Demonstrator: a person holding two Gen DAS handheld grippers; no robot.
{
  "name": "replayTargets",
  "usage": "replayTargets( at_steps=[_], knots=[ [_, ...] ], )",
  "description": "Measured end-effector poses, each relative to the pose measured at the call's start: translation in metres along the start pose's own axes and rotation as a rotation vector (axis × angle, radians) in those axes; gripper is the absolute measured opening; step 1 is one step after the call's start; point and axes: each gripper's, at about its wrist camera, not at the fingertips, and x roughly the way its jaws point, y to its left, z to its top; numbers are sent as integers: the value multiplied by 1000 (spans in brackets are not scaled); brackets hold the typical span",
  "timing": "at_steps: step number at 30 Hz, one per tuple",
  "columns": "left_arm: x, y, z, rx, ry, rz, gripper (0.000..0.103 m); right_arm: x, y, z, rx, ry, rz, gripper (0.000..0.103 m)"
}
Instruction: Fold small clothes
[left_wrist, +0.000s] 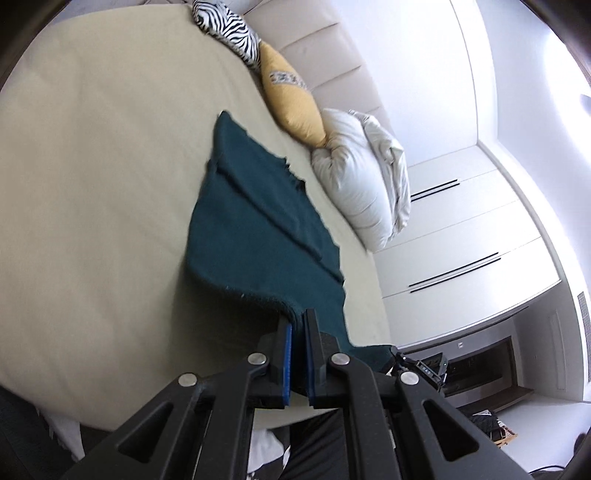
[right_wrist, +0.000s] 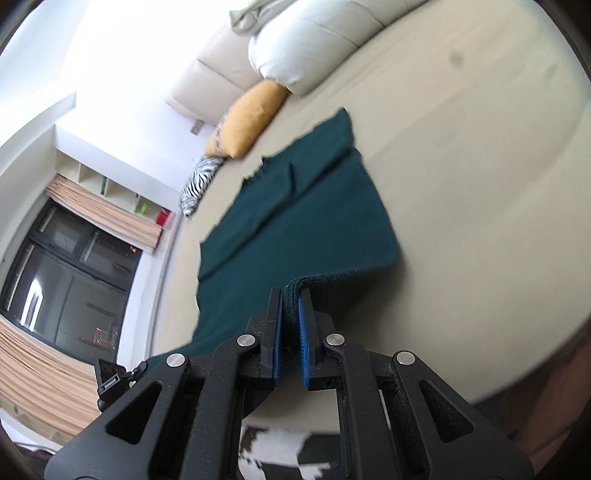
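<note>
The bed with its smooth beige sheet (left_wrist: 92, 177) filled the left and centre of the left wrist view and the right half of the right wrist view (right_wrist: 480, 166). A pale padded headboard (left_wrist: 325, 48) ran along its far edge, toward the upper right of the left view. Across the sheet lay the dark teal knitted cloth (left_wrist: 258, 206), spread from mid-frame down to the lower centre in both views (right_wrist: 295, 221), with a long crease along it and a frayed far edge. A crumpled white pillow (left_wrist: 362, 173) sat just beside the cloth's far edge; next to it lay a mustard-yellow cushion (left_wrist: 291, 99), then a zebra-striped cushion (left_wrist: 225, 26) at the top of the frame. The left claw (left_wrist: 298, 325), black with blue pads, stood at lower centre, closed narrowly on a near corner of the cloth, which was lifted off the sheet there. The right claw (right_wrist: 290, 299), of the same build, likewise pinched a raised, doubled-over edge of the cloth between its pads.
</note>
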Motion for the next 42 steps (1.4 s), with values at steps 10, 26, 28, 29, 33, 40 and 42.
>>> replayTargets(
  at_steps=[10, 26, 28, 29, 33, 40, 42],
  knots=[
    [29, -18, 81, 18, -100, -18, 6, 40, 33, 99, -19, -121, 32, 7],
    [138, -6, 219, 16, -116, 41, 6, 179, 38, 244, 3, -187, -88, 7],
    [153, 0, 232, 5, -107, 54, 6, 197, 32, 258, 11, -185, -112, 6],
    [160, 4, 238, -1, -104, 61, 6, 207, 29, 265, 14, -186, -123, 6],
    [191, 18, 257, -15, -89, 84, 7, 239, 16, 290, 22, -193, -157, 4],
    [222, 54, 267, -41, -61, 194, 37, 290, 17, 306, -128, -141, -334, 9],
    [217, 53, 263, -25, -73, 213, 59, 300, 25, 303, -210, -117, -371, 11]
  ],
)
